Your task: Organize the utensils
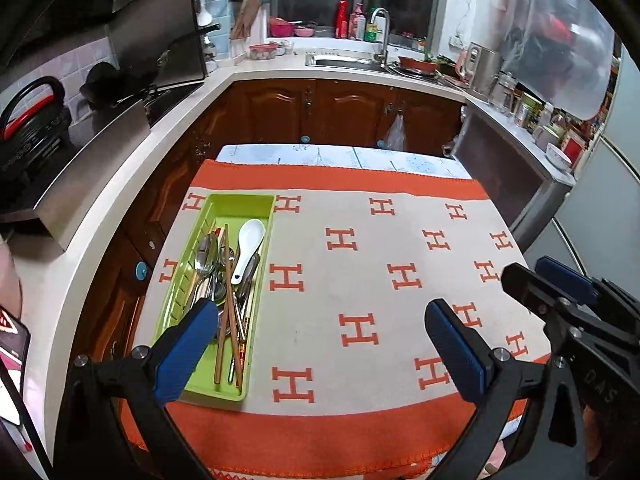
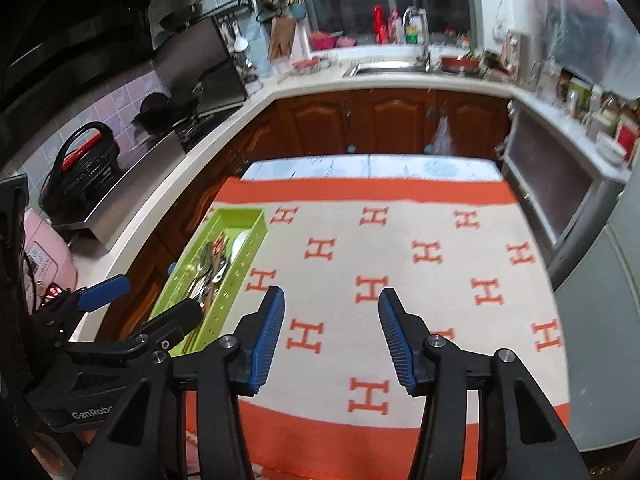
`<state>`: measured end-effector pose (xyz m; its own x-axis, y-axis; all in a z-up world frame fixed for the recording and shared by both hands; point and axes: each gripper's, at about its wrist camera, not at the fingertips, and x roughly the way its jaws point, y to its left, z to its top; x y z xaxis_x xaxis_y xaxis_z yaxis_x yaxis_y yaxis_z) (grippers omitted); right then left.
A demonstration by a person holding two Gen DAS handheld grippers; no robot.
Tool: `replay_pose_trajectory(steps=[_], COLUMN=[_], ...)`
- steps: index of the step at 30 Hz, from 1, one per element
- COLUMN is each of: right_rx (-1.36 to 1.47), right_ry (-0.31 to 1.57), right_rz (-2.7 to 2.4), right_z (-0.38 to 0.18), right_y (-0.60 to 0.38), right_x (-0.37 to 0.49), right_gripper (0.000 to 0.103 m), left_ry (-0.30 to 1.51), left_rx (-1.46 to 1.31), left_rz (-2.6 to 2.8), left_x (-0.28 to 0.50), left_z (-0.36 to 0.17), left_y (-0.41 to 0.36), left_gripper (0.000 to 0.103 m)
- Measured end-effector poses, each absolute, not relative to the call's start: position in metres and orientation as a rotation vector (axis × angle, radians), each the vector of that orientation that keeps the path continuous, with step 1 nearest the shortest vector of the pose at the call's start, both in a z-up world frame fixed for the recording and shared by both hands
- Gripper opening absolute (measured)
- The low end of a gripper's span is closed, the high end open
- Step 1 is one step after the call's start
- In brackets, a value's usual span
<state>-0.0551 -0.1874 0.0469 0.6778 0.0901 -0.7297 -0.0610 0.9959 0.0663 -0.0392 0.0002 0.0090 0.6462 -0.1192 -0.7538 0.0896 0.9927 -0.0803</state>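
Observation:
A green utensil tray (image 1: 256, 200) lies on the left of the orange and cream cloth (image 1: 380, 264). It holds a white ceramic spoon (image 1: 247, 246), metal spoons (image 1: 206, 258) and wooden chopsticks (image 1: 228, 300). My left gripper (image 1: 320, 316) is open and empty, held above the cloth just right of the tray's near end. The tray also shows in the right wrist view (image 2: 236, 264). My right gripper (image 2: 332, 300) is open and empty above the cloth's near middle. It shows at the right edge of the left wrist view (image 1: 544, 276).
A white kitchen counter (image 1: 120, 184) wraps around the left and back, with a cooker (image 1: 28, 136), a stove and a sink (image 1: 344, 60). Brown cabinets (image 1: 344, 108) stand behind the table. Jars and a bowl (image 1: 558, 156) line the right counter.

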Motion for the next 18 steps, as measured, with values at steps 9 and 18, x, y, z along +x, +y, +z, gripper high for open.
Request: replay_pose_trajectory(steps=[9, 18], right_rx=[0.027, 0.050], right_ry=[0.791, 0.813], right_rz=[0.068, 0.069], right_z=[0.058, 0.051], right_y=[-0.186, -0.189], right_x=[-0.076, -0.071], right_gripper=[0.053, 0.053], left_ry=[0.829, 0.847], left_rx=[-0.026, -0.016], left_rz=[-0.050, -0.038], left_x=[-0.046, -0.045], left_z=[0.010, 0.008], left_y=[0.000, -0.001], left_gripper=[0.102, 0.102])
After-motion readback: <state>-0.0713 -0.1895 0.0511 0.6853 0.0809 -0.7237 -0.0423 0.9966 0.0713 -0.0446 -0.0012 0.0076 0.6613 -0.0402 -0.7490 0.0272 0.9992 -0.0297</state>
